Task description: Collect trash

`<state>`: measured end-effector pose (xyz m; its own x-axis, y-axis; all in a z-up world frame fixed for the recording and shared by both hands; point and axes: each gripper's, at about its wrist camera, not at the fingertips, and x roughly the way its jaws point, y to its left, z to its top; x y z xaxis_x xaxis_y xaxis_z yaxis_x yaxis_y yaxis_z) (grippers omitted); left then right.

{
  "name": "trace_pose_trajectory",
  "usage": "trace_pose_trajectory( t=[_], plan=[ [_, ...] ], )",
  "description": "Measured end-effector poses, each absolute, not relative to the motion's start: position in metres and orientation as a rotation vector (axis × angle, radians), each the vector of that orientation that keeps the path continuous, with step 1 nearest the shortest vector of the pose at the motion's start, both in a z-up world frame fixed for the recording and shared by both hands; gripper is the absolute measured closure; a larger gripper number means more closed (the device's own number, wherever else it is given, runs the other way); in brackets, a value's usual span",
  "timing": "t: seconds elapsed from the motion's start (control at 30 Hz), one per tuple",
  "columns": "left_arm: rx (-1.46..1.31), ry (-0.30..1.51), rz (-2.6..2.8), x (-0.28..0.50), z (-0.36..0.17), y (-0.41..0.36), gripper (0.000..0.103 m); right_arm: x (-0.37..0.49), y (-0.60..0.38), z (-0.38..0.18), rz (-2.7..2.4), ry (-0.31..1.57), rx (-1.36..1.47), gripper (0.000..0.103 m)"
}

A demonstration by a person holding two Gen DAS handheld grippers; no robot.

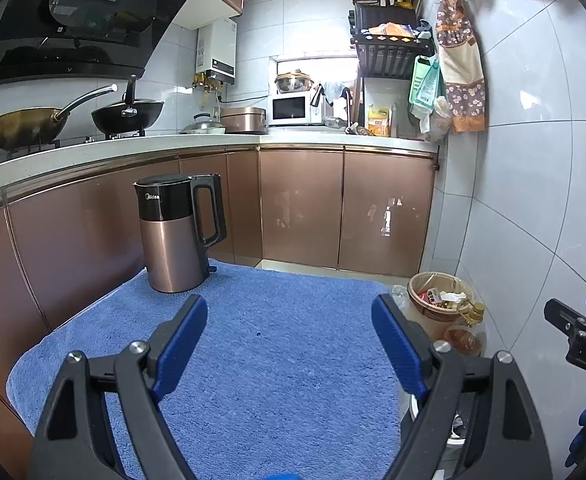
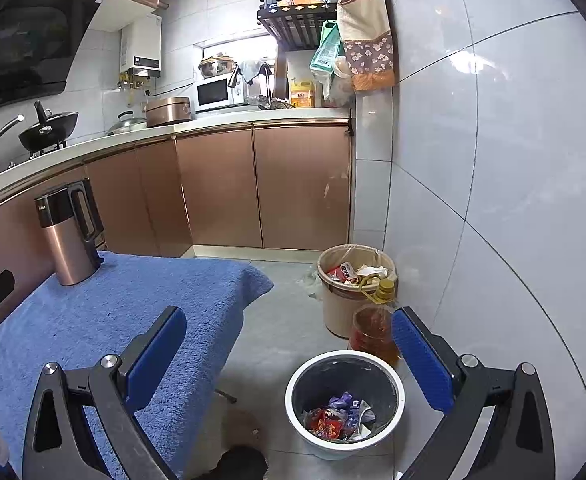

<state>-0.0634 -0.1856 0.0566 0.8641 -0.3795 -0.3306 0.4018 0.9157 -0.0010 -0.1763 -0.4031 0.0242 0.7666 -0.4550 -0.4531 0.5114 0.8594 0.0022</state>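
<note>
A small white-rimmed bin (image 2: 293, 392) stands on the floor and holds several crumpled wrappers (image 2: 339, 420). My right gripper (image 2: 289, 344) is open and empty, above the bin and to the right of the table. My left gripper (image 1: 289, 336) is open and empty over the blue towel (image 1: 253, 360) that covers the table. The right gripper also shows at the right edge of the left wrist view (image 1: 573, 328). I see no loose trash on the towel.
A copper and black kettle (image 1: 177, 236) stands at the towel's far left corner. A beige bin (image 2: 333, 312) with trash stands by the wall, with an oil bottle (image 2: 373, 332) in front of it. Copper cabinets and a counter with pans run behind.
</note>
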Motion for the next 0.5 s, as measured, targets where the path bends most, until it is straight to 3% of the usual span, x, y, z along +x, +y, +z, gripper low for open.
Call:
trace_pose_trajectory(
  t=[0.5],
  plan=[
    [0.062,0.305,-0.389,-0.0685,0.0582,-0.1814,0.019,-0.1832,-0.4,0.03,-0.554,0.442,0.117,0.0]
  ],
)
